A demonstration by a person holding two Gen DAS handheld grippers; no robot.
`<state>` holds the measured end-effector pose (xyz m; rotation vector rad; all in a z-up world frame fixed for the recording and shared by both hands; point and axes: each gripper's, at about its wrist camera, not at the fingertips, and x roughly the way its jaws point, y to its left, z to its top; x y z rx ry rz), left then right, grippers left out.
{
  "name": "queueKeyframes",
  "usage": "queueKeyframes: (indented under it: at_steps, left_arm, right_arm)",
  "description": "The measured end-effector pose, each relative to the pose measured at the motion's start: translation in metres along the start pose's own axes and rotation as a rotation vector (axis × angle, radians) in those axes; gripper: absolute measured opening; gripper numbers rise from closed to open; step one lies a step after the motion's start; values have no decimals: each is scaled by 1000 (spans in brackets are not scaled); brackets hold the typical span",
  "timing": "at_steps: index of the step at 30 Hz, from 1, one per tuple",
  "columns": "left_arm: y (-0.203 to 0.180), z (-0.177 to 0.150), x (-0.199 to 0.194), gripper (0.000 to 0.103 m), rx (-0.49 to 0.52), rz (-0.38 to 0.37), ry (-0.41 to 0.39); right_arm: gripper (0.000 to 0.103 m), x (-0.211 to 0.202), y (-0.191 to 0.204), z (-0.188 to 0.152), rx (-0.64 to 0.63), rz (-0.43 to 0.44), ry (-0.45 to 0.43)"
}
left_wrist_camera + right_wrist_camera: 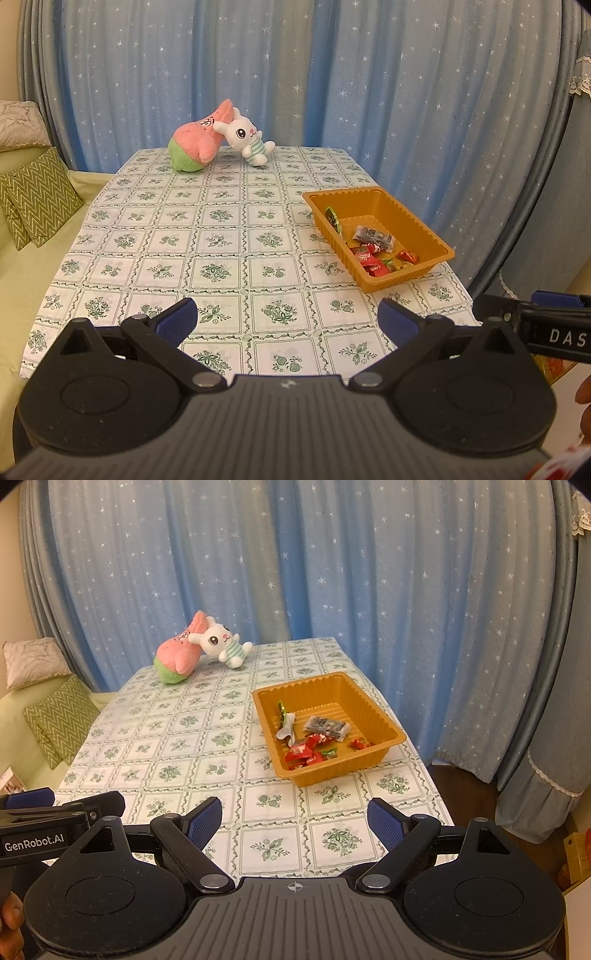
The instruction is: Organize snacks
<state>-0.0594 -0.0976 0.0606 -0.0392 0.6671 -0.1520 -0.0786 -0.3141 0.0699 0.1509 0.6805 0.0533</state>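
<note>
room: blue star-print curtain (295, 74) behind, green zigzag cushions (37, 199) on a sofa at 9 o'clock.
surface: table (221, 236) under a floral grid cloth, no loose snacks visible on it.
tray: orange plastic tray (384, 716) at 2 o'clock in the left view, 12–1 o'clock in the right view; sits near the table's right edge, probably so the right hand reaches it easily.
snacks: wrapped snacks (310, 753) all lie inside the tray, bunched toward its near corner; red wrappers, one dark packet, one green piece against the left wall.
plush: pink-green plush (195, 144) and white bunny (245, 138) touching, parked at 11 o'clock, clear of the work zone.
left gripper (288, 317): jaws wide apart, nothing between them, hovering over the near table edge.
right gripper (294, 821): same, spread wide and empty, well apart from the tray.
status: collecting looks done, judging by the layout; both tools look staged back.
</note>
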Motion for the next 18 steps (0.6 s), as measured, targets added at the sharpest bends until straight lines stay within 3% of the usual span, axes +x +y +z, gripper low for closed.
queueKeyframes:
  at_steps: [18]
  left_arm:
    - [3,-1,2,103,-8,-10,-11]
  right_arm:
    - [86,1,-2,-1,1,0,-1]
